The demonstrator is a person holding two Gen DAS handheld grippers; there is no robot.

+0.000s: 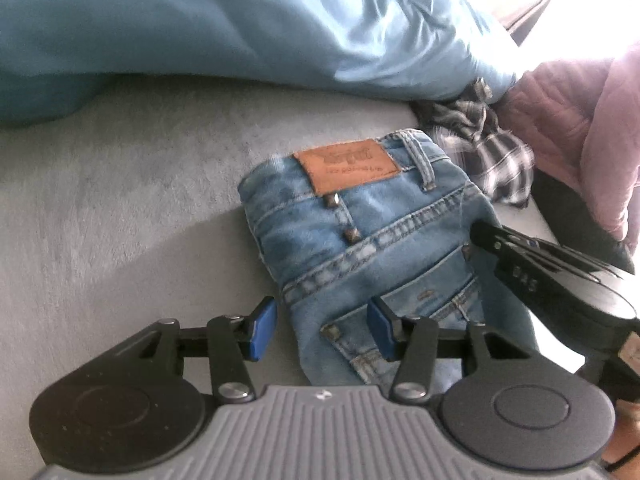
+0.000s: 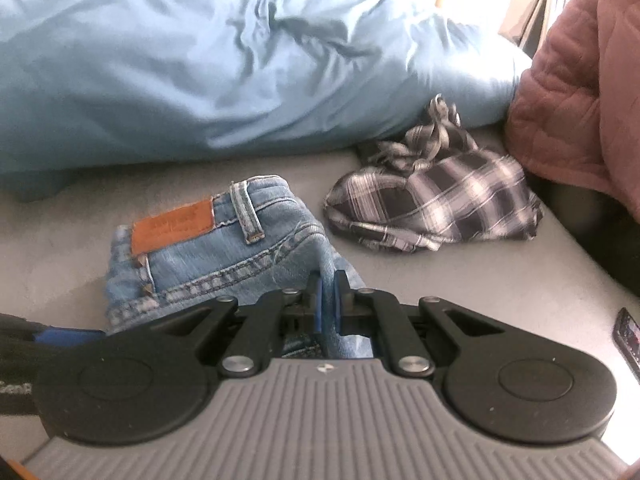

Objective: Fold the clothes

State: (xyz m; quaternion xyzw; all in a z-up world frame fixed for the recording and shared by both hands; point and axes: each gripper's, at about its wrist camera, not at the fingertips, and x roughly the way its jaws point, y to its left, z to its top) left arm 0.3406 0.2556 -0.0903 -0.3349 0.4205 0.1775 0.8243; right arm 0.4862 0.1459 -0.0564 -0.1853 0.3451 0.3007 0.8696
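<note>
While the folded jeans (image 1: 372, 248) lie on the grey surface (image 1: 120, 208) just short of the blue duvet (image 1: 240, 20), the right gripper (image 2: 328, 300) comes in low, pinching a denim fold at their right edge. Over on the left, the left gripper (image 1: 322, 328) hovers low, jaws spread wide, straddling the jeans' left edge. A plaid garment (image 2: 436, 208) sits beside them.

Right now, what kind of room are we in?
Probably a bedroom: a puffy blue duvet and a pink quilted blanket lie on a grey bed-like surface, with folded jeans waiting.
</note>
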